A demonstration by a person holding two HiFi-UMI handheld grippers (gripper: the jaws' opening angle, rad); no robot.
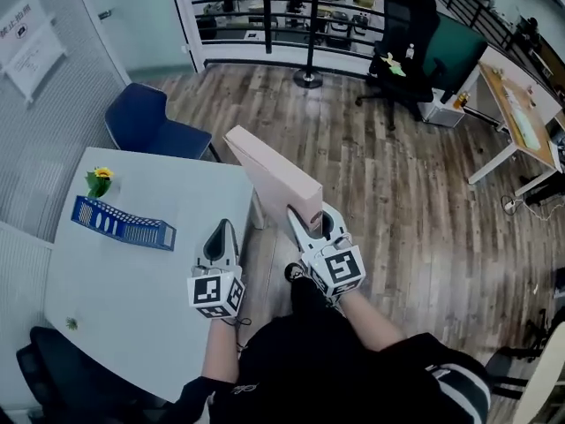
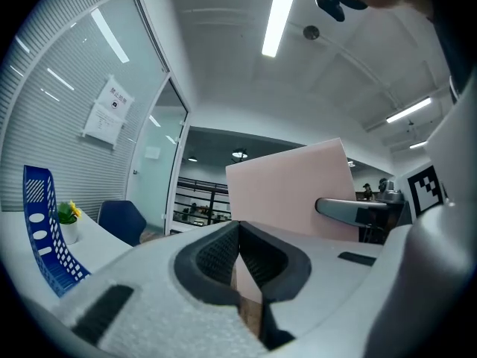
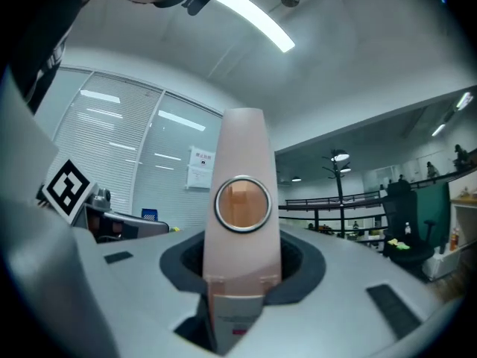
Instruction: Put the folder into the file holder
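Your left claw (image 1: 221, 225) is clenched with nothing in it: in the left gripper view its dark pads (image 2: 223, 253) meet, and only air and the scene beyond show past them. It hangs at the right edge of the white counter (image 1: 132, 299). To its left on that counter lies the blue file holder (image 1: 124, 223), its perforated wall rising at the far left of the left gripper view (image 2: 41, 230). A small pot of yellow flowers (image 1: 99, 181) stands near the holder's far end. A blue chair (image 1: 146, 122) sits beyond the counter.

Move right and you come to the pink folder (image 1: 269, 170). It stands on edge and juts away from you over the wooden floor (image 1: 397, 175), just beside the counter's edge and well apart from the file holder. Your right claw (image 1: 320, 222) is grasping it by the spine. The right gripper view shows that spine upright between the jaws (its metal-rimmed finger hole (image 3: 241, 203) faces the camera), with the pads pressed against both sides. Farther right, a black office chair (image 1: 410, 34) stands on the floor.
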